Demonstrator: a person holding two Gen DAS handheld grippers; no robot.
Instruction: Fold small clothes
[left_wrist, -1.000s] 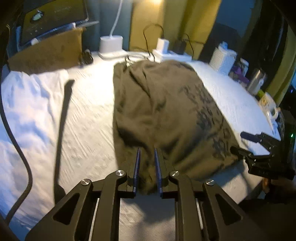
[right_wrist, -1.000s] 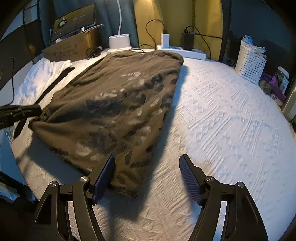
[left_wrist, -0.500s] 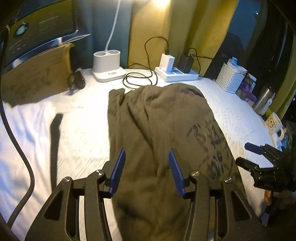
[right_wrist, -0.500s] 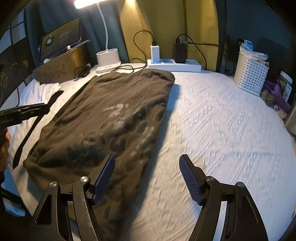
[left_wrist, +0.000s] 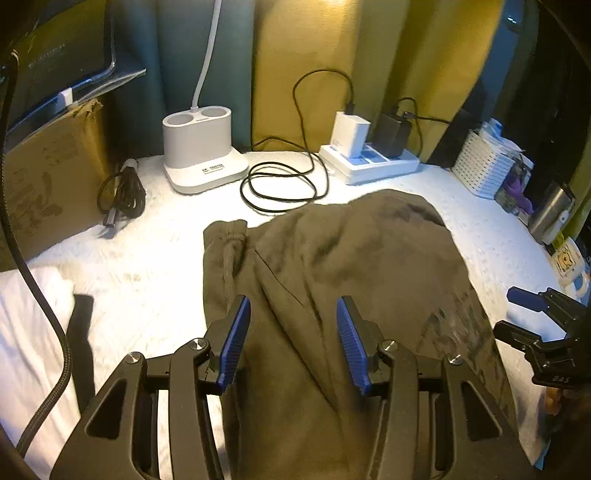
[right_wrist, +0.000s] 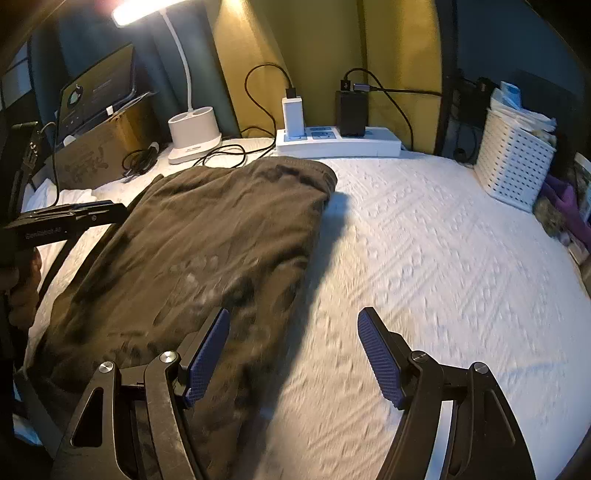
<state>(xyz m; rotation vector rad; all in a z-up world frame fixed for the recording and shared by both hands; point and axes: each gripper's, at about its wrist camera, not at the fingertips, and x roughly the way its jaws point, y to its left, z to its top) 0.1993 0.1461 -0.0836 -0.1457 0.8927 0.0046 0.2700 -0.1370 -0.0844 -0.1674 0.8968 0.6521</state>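
And here we are over the bed; the dark olive-brown cotton garment with a faded print (left_wrist: 354, 280) lies folded into a long strip on the white textured bedspread (right_wrist: 443, 258), its far end near the white power strip (right_wrist: 338, 142) by the yellow curtain; the left gripper (left_wrist: 293, 328) hangs above the cloth with its blue ribbed pads parted, nothing between them but air over the fabric, and those jaws have just been opening; the right gripper (right_wrist: 293, 354) stands with its jaws wide apart too, one pad above the garment's near edge and the other above bare bedspread, gripping nothing; from the left wrist view the right gripper shows at the right margin beside the garment's edge, and from the right wrist view the left gripper reaches in from the left over the cloth; now the containers: a white two-well plastic lamp base (left_wrist: 201, 147) stands at the back, the lamp's stalk rising from one well, the other well looking empty so far as the angle shows; a white perforated plastic basket (right_wrist: 513, 158) sits at the right, stuffed with white and blue packets whose nature I cannot make out; a brown cardboard box (left_wrist: 48, 177) sits far left with a dark flat item on top; a coiled black cable (left_wrist: 280, 184) lies between the lamp base and the power strip, which carries a white charger and a black one.
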